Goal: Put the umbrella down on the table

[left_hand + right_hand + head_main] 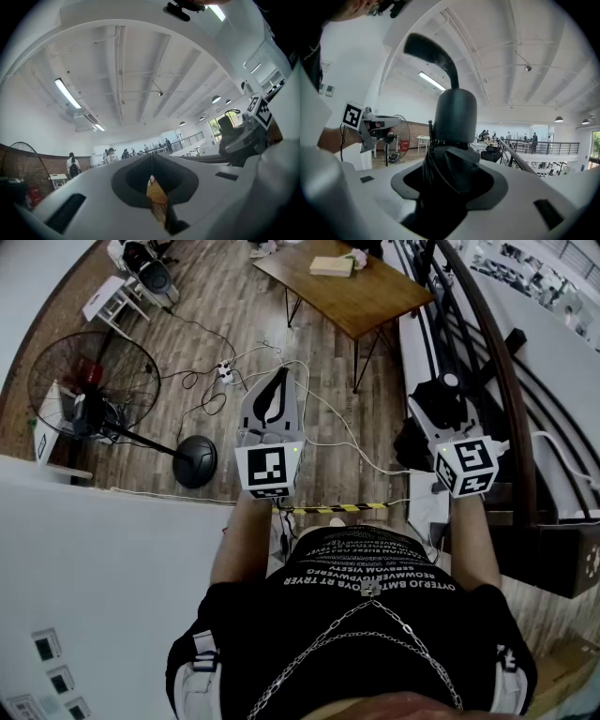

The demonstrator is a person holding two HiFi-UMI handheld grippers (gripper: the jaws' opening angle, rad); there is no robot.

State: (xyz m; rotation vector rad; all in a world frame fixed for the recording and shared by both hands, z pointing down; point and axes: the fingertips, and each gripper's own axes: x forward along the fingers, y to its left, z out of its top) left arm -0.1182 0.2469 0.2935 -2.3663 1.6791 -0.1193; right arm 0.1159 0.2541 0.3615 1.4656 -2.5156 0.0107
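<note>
Umbrella slipping is what I fear most from here. My right tongs grip it on the soft folded cloth just under the handle, and I judge that this cloth could slide or turn between the pads while I carry it. The curved handle stands above the grip, so its weight may tip the whole thing over. The right tongs are closed on the umbrella and stand rather wide, because it is thick there. My left tongs are closed together; they hold nothing and touch nothing. Further out, the wooden surface is still well apart from me, ahead, and a dark railing runs along my right side. I think the umbrella could knock against it on the way.
</note>
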